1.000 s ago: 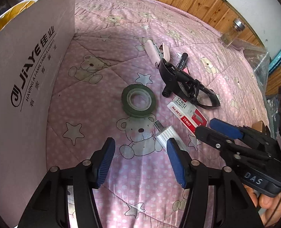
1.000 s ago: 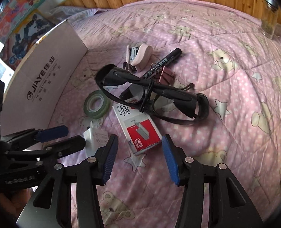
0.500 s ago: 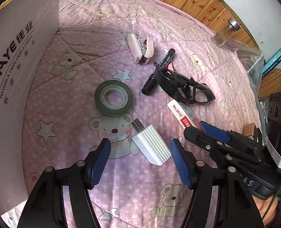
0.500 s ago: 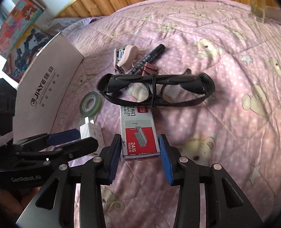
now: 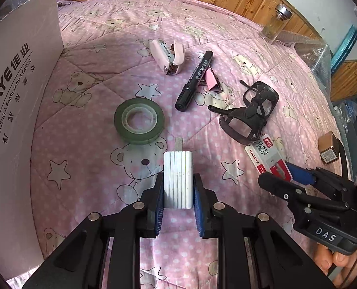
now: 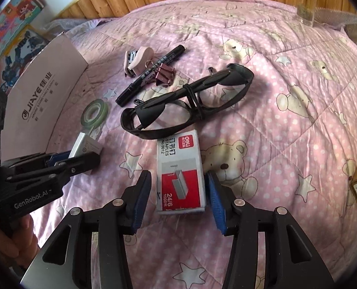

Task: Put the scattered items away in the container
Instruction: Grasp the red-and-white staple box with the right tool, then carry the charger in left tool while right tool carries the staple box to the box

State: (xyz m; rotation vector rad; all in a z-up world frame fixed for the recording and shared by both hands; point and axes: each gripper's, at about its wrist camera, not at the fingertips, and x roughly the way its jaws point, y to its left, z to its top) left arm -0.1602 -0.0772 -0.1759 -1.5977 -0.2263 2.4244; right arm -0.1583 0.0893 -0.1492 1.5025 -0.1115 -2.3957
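The left gripper [image 5: 178,190] pinches the white charger [image 5: 178,175] just beside the tape roll [image 5: 139,120], while the right gripper [image 6: 179,192], jaws spread, straddles the staple box [image 6: 179,168] near the glasses [image 6: 190,101].

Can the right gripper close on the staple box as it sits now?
Probably yes. The right gripper is open with a finger on each side of the staple box, nothing between them. The black glasses overlap only its far end.
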